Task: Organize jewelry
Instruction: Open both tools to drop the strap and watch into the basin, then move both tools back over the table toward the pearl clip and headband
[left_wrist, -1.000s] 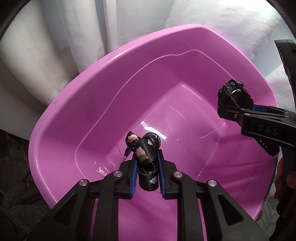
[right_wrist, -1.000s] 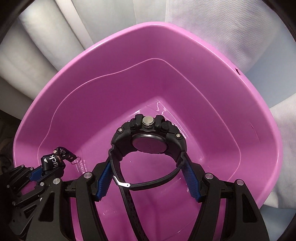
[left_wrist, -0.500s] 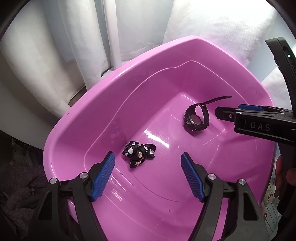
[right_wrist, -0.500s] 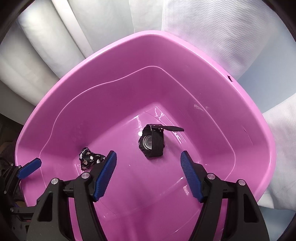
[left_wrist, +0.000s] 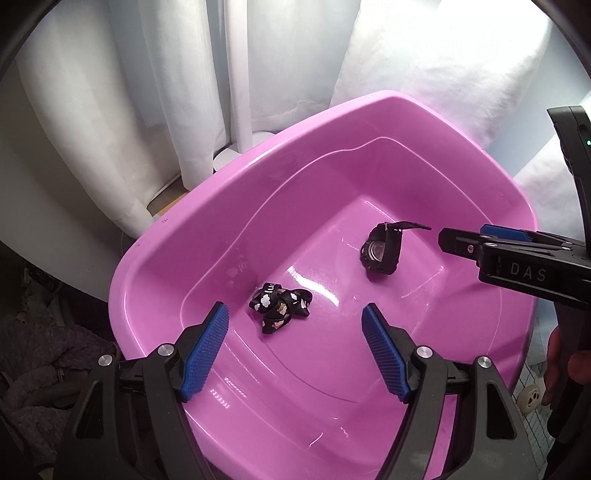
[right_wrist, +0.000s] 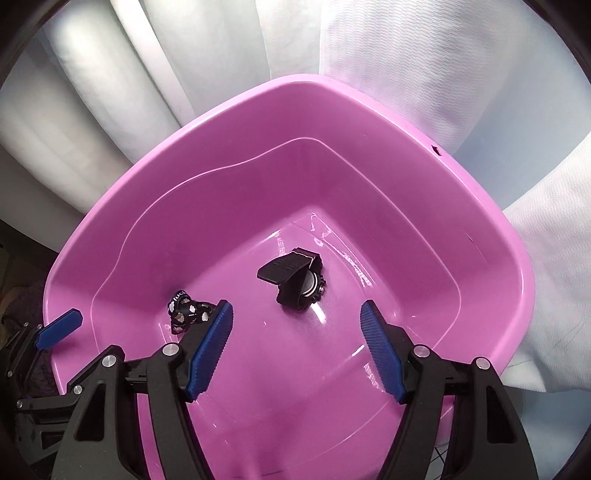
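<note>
Both tongs hang over a pink tub (left_wrist: 177, 236) with nothing between their blue pads. The left tongs (left_wrist: 295, 350) are spread wide, released. Just ahead of them, between the lines of the two fingers and a little nearer the left one, a crumpled black strap (left_wrist: 279, 307) with white cloud shapes and some lettering lies on the tub floor. Farther ahead and to the right, a black watch (left_wrist: 380, 251) lies on its side, its strap end sticking out toward the right tongs.

The right tongs (right_wrist: 297, 345) are likewise spread and released. The watch (right_wrist: 299, 282) lies ahead of them, roughly midway between the fingers and clear of both, its round back or face turned up; the view does not settle which. The strap (right_wrist: 186, 310) sits just outside the left finger, partly hidden behind its pad. White curtains (right_wrist: 155, 74) hang beyond the tub's far rim (right_wrist: 295, 83).
</note>
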